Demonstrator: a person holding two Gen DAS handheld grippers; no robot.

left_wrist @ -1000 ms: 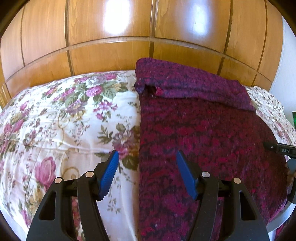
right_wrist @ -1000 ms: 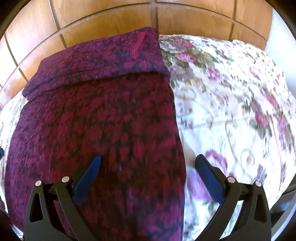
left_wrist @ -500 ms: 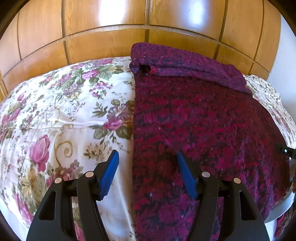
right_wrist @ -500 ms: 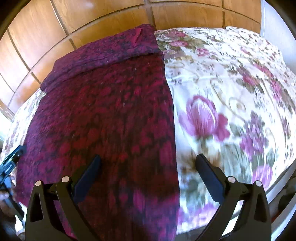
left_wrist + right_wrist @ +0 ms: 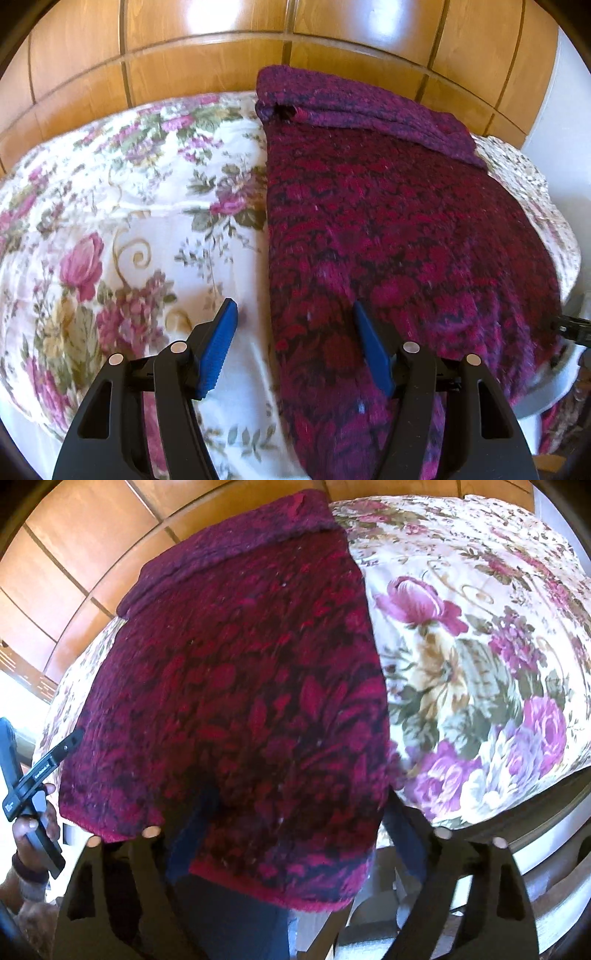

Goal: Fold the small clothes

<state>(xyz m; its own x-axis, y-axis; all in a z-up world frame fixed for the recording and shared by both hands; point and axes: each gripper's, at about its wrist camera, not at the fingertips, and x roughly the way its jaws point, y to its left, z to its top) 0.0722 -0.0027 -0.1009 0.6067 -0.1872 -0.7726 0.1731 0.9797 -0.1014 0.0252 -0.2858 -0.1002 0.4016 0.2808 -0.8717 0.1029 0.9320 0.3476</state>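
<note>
- Red-patterned garment (image 5: 399, 236) lies flat on the floral bed (image 5: 110, 229), far end folded over.
- Left tongs (image 5: 291, 343) released, straddling its left edge.
- Right tongs (image 5: 295, 830), just been closing, unclenched around its near hem.
- Tool lettering unreadable.

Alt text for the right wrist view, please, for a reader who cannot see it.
A dark red patterned knit garment lies on a floral bedspread, its near hem hanging over the bed's edge between the right gripper's jaws. The jaws have just been closing around that hem. The left gripper shows at far left.
</note>
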